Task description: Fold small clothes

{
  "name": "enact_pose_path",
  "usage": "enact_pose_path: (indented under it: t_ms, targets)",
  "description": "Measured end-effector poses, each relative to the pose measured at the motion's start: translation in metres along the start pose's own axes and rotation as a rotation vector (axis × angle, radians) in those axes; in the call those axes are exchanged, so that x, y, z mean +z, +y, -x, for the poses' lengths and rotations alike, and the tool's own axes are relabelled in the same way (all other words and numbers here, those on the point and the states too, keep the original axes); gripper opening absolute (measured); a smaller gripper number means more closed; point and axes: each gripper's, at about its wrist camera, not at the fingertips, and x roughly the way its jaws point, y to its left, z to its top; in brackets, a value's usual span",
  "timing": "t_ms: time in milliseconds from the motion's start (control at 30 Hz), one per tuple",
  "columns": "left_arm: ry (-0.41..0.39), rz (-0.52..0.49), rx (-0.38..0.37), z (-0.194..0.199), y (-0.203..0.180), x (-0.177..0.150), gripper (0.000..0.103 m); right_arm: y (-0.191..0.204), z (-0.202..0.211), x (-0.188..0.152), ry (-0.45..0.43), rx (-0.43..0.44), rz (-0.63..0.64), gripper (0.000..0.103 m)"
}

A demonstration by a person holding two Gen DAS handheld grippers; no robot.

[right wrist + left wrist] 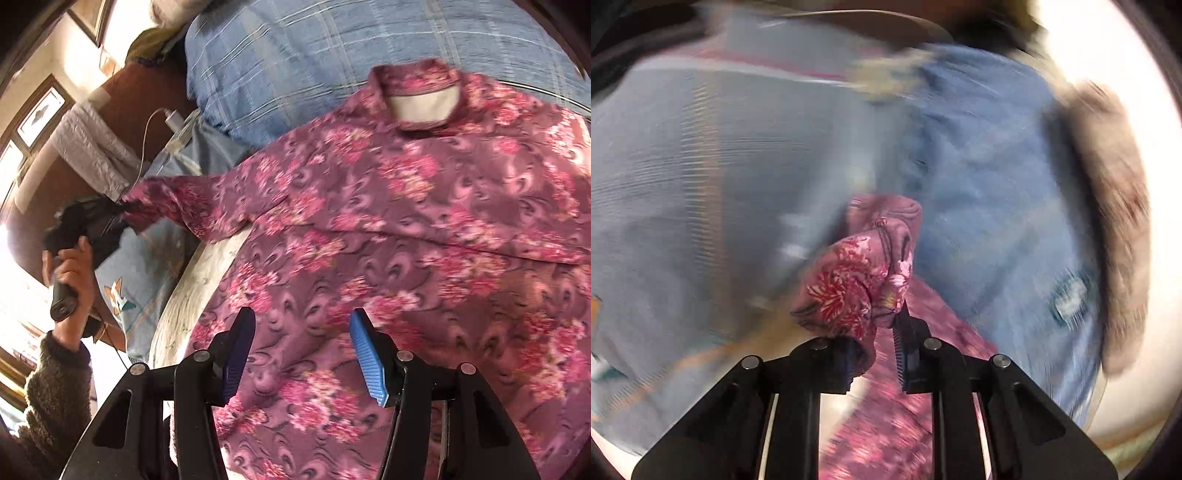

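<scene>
Between the left gripper's [886,328] fingers sits a pinched sleeve end of the floral shirt [406,221], whose sleeve runs sideways toward the body. Right gripper [303,354] hovers half-open and empty, the shirt body on the bed directly under and ahead of it.

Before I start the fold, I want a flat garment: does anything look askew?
Yes. The pink floral fleece shirt lies spread on the bed, but its sleeve is pulled out sideways, off the mattress edge, its cuff bunched in the shut left tool. The right tool hovers open.
</scene>
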Motion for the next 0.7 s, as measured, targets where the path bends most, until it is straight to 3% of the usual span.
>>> enact_pose_path:
  t_ms: [200,333,400,433,533,600,700]
  targets:
    - [0.103,-0.299,-0.115,-0.033,-0.148,-0.087,0.015,-0.045,0.037,-0.006,-0.066,-0.034,-0.077,0.055]
    - [0.297,-0.431,-0.09,-0.114,-0.218,-0.188,0.017,-0.088,0.069,-0.019,-0.104,-0.09,-0.153,0.055]
    - [0.41,-0.477,-0.034,-0.153,-0.229,-0.232,0.022,-0.11,0.086,-0.028,-0.124,-0.137,-0.192,0.055]
    - [0.528,-0.501,0.005,-0.18,-0.231,-0.265,0.022,-0.123,0.097,-0.033,-0.134,-0.164,-0.217,0.055]
    - [0.678,-0.525,-0.005,-0.196,-0.229,-0.312,0.022,-0.157,0.124,-0.047,-0.16,-0.219,-0.288,0.055]
    - [0.667,-0.596,-0.018,-0.18,-0.232,-0.324,0.03,-0.17,0.137,-0.052,-0.183,-0.24,-0.316,0.056]
    - [0.595,-0.639,-0.072,-0.14,-0.221,-0.303,0.046,-0.18,0.145,-0.048,-0.212,-0.231,-0.337,0.056]
